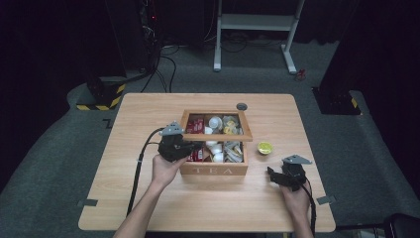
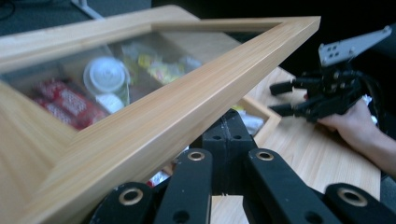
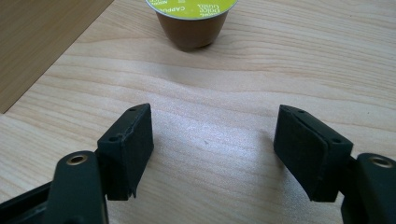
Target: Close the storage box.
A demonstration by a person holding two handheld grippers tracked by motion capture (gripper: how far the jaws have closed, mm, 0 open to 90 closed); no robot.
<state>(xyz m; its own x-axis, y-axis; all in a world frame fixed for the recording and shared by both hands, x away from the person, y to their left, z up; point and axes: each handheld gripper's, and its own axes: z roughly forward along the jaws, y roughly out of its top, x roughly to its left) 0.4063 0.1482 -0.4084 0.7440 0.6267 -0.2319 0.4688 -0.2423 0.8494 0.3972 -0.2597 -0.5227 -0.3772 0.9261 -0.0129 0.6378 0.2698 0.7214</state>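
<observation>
Boxes: one wooden tea box [image 1: 214, 170] on the counter [image 1: 148, 208], near its middle; the word TEA on its near wall; its long axis runs left to right
Lid: one glass-paned lid [image 1: 216, 135] in a wooden frame, raised and tilted over the box, hinged along the far side; its free edge faces the near side; in the left gripper view the frame [image 2: 154, 116] slants across from lower left to upper right
Contents: red packets at the left, white round cups in the middle, yellow and clear sachets at the right; seen through the pane and under it; their number cannot be told
Capsules: one coffee capsule [image 1: 264, 148] with a yellow-green top, standing upright on the counter just right of the box; brown body [image 3: 192, 28] in the right gripper view, apart from the tongs
Tongs: two pairs, one in each hand
Left tongs [image 1: 190, 146]: at the left end of the box, closed on the lid frame's edge, holding it up; they point to the right
Right tongs [image 1: 271, 174]: near right of the box, low over the counter; spread apart with bare wood between the pads [image 3: 133, 144]; they point toward the capsule
Round disc: one small dark disc [image 1: 241, 106] on the counter beyond the box
</observation>
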